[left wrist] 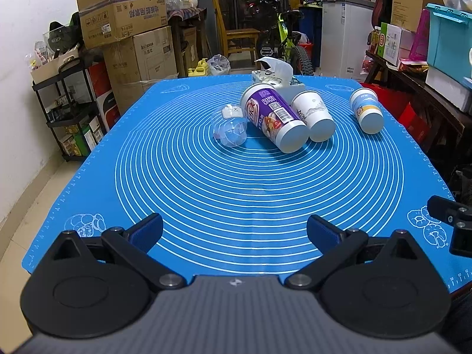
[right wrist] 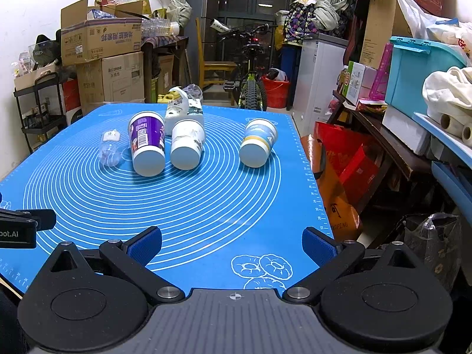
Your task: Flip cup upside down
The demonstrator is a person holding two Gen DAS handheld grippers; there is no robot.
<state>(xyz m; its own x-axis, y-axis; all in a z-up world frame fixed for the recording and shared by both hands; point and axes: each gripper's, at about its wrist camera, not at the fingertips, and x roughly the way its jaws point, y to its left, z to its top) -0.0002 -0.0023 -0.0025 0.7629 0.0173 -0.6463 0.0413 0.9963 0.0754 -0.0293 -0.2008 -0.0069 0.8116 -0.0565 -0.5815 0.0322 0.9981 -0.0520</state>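
Observation:
Several cups lie on their sides on the blue mat (left wrist: 236,194), bases toward me: a clear plastic cup (left wrist: 230,126) (right wrist: 110,149), a purple cup (left wrist: 274,118) (right wrist: 147,143), a white cup (left wrist: 314,113) (right wrist: 188,144), and a blue-and-white cup (left wrist: 366,110) (right wrist: 258,142) apart at the right. My left gripper (left wrist: 235,233) is open and empty above the mat's near edge, well short of the cups. My right gripper (right wrist: 232,243) is open and empty above the near right corner. Each gripper's body shows at the edge of the other's view.
A tissue box (left wrist: 275,78) (right wrist: 184,110) stands behind the cups at the mat's far edge. Cardboard boxes (left wrist: 124,20) and a black shelf stand at the left, a bicycle (left wrist: 283,41) behind, and a cluttered bench with a teal bin (right wrist: 419,70) at the right.

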